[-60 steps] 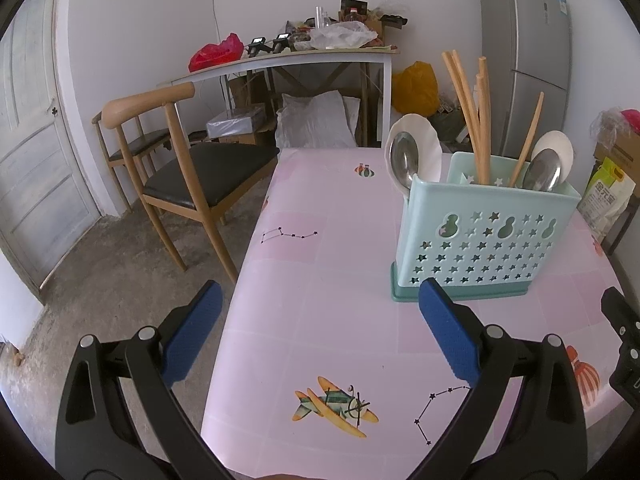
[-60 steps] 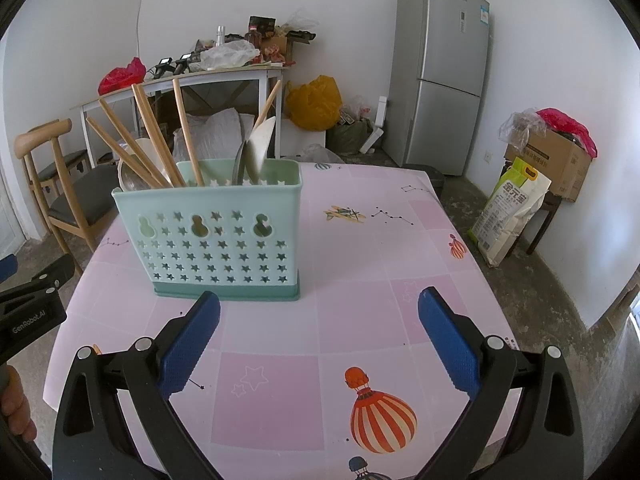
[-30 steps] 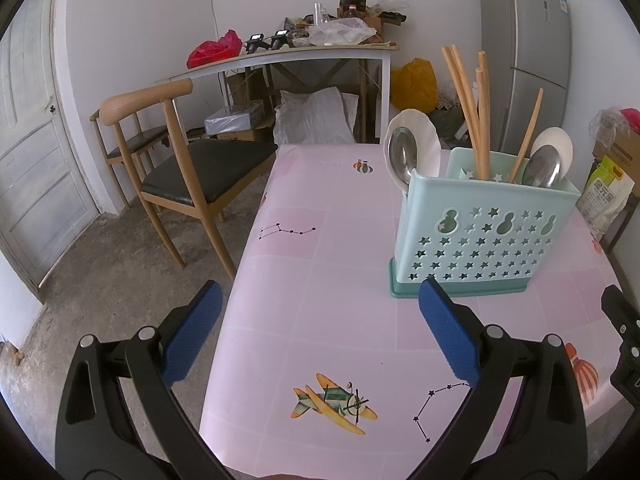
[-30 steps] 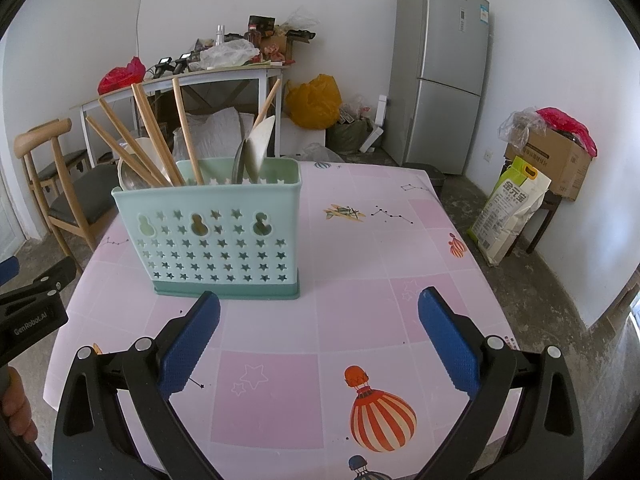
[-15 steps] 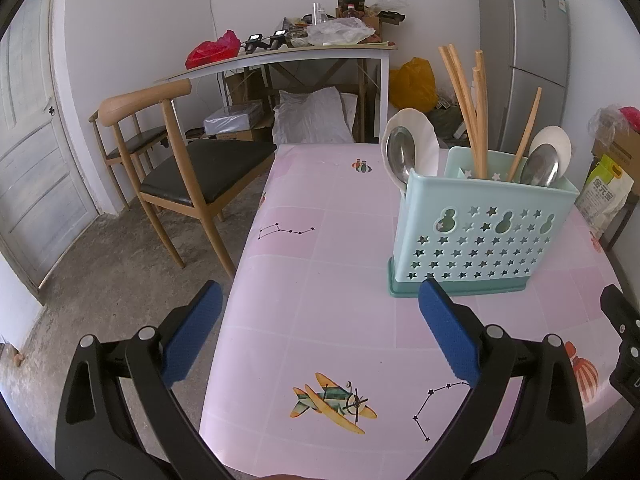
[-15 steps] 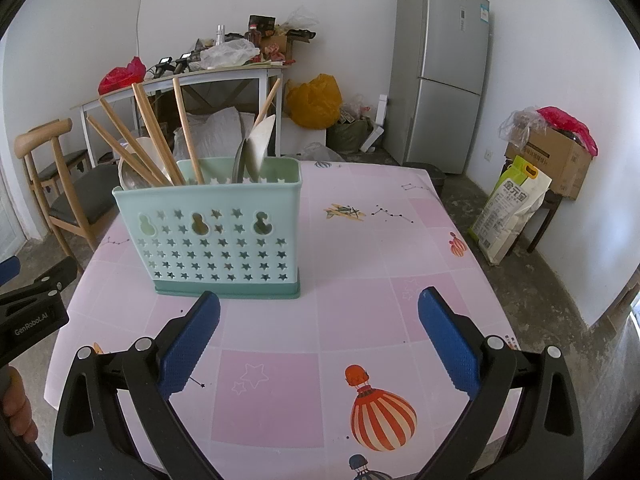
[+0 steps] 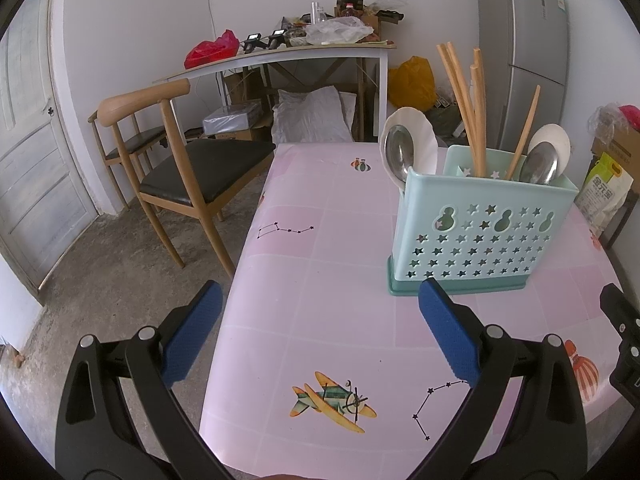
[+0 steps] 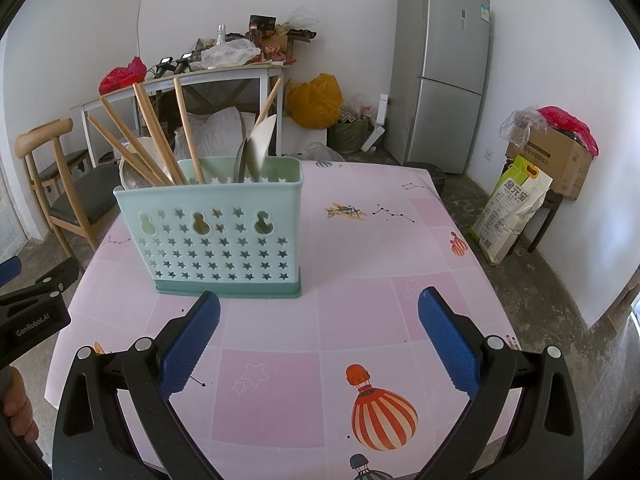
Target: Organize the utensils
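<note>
1. Your left gripper (image 7: pixel 318 332) hangs with its blue-padded jaws spread wide and nothing between them; its left finger juts past the table's left edge, over bare concrete floor (image 7: pixel 120 264).
2. Your right gripper (image 8: pixel 319 336) is likewise spread wide and empty, above the pink tablecloth with balloon and plane prints (image 8: pixel 360 264).
3. On the left gripper's black body, seen from the right wrist, you can read "GenRobot.AI".
4. The mint-green plastic utensil caddy with star cut-outs (image 8: pixel 224 232) stands upright just beyond both grippers, holding wooden chopsticks (image 7: pixel 466 100) and metal spoons (image 7: pixel 398 154) with white spoons behind them.
5. Open cloth lies to the caddy's right, as far as the table's right edge.
6. Further off stands a grey refrigerator (image 8: pixel 444 72) with a small label too small to read.
</note>
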The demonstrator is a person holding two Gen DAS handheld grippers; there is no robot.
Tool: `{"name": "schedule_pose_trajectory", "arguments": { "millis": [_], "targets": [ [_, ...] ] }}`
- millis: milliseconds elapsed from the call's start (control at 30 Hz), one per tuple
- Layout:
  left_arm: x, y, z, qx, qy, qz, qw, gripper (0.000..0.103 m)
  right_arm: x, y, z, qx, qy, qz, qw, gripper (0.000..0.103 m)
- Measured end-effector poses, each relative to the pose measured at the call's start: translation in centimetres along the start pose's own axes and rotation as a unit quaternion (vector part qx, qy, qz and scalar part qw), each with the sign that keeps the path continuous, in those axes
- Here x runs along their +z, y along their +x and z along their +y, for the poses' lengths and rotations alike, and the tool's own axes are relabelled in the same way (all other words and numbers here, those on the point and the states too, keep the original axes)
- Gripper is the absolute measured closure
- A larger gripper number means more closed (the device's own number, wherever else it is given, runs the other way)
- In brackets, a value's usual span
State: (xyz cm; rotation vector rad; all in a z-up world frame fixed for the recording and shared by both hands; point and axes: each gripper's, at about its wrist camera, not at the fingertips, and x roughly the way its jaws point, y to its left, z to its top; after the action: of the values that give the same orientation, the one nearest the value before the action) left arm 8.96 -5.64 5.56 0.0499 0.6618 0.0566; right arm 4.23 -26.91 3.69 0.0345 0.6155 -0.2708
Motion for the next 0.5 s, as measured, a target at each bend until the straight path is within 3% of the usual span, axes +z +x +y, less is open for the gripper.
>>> {"name": "schedule_pose_trajectory", "arguments": {
  "millis": [500],
  "targets": [
    [-0.35, 0.06, -0.27, -0.001, 0.0, 0.002, 1.0, 0.008, -0.15, -0.1, 0.3, 0.002, -0.002, 0.001, 1.0, 0.006]
  ]
}}
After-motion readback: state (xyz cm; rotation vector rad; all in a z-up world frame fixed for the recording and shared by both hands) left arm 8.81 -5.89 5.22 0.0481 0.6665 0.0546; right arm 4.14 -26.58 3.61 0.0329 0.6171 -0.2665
